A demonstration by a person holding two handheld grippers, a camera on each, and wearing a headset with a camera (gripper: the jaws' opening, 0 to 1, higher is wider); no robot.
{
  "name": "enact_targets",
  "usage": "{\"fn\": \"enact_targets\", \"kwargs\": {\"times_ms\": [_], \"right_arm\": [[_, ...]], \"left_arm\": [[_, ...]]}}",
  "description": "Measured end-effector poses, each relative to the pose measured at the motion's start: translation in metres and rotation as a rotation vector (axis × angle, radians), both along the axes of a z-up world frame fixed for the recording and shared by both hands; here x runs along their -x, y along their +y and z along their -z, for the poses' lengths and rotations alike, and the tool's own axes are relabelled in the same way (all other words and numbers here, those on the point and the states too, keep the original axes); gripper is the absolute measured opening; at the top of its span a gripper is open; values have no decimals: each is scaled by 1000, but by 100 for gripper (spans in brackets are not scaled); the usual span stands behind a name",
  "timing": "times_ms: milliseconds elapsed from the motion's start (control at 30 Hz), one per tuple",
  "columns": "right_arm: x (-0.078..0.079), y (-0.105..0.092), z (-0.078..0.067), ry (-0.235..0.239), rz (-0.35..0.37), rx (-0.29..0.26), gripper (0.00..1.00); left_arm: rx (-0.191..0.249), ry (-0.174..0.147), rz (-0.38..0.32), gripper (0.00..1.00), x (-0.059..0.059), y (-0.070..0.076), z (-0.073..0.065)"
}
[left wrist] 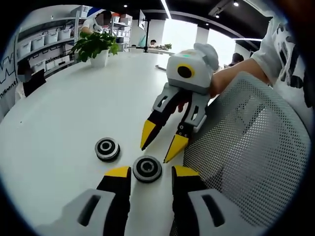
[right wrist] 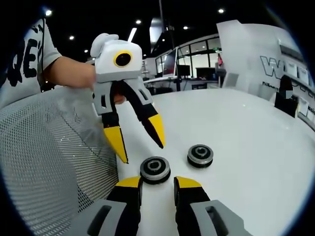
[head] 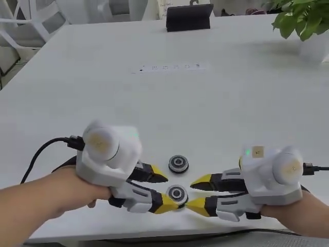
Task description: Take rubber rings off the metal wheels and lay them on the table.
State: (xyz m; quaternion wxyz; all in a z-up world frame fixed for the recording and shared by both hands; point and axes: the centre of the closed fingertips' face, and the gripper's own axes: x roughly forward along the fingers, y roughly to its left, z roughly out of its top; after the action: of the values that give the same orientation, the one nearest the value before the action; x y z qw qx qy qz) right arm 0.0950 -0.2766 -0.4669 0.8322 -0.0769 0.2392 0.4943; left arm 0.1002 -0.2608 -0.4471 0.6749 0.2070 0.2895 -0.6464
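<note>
At the near edge of the bench (head: 164, 103), left tongs (head: 171, 191) and right tongs (head: 190, 193) face each other.
Both spread, tips just beside the near wheel (head: 177, 193); the far wheel (head: 178, 163) lies close behind.

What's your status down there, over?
Left gripper open, right gripper open, tips either side of near wheel. Far wheel apart, beyond it. Rings not yet off. Nothing blocking.

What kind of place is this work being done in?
Probably an open office or lab: a large white table, a potted plant, shelves of storage bins behind it, and a mesh office chair.
</note>
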Motion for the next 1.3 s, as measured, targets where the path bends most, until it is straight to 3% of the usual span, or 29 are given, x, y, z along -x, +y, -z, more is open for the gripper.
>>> {"fn": "enact_targets", "kwargs": {"times_ms": [567, 733, 800, 1000, 1167, 1300], "right_arm": [[4, -2, 3, 11, 1, 8, 23], [3, -2, 2, 10, 3, 8, 23], [3, -2, 3, 5, -1, 15, 23], [2, -2, 3, 10, 1, 13, 22], [2, 0, 5, 15, -5, 16, 23], [1, 4, 6, 15, -11, 15, 23]], "left_arm": [[-30, -7, 17, 16, 2, -8, 12], [-37, -36, 25, 13, 0, -8, 14], [-40, -68, 31, 11, -2, -7, 15], [-41, -112, 55, 9, -2, -8, 16], [-27, -109, 41, 8, -4, -9, 15], [-28, -127, 43, 8, -3, -10, 16]]}}
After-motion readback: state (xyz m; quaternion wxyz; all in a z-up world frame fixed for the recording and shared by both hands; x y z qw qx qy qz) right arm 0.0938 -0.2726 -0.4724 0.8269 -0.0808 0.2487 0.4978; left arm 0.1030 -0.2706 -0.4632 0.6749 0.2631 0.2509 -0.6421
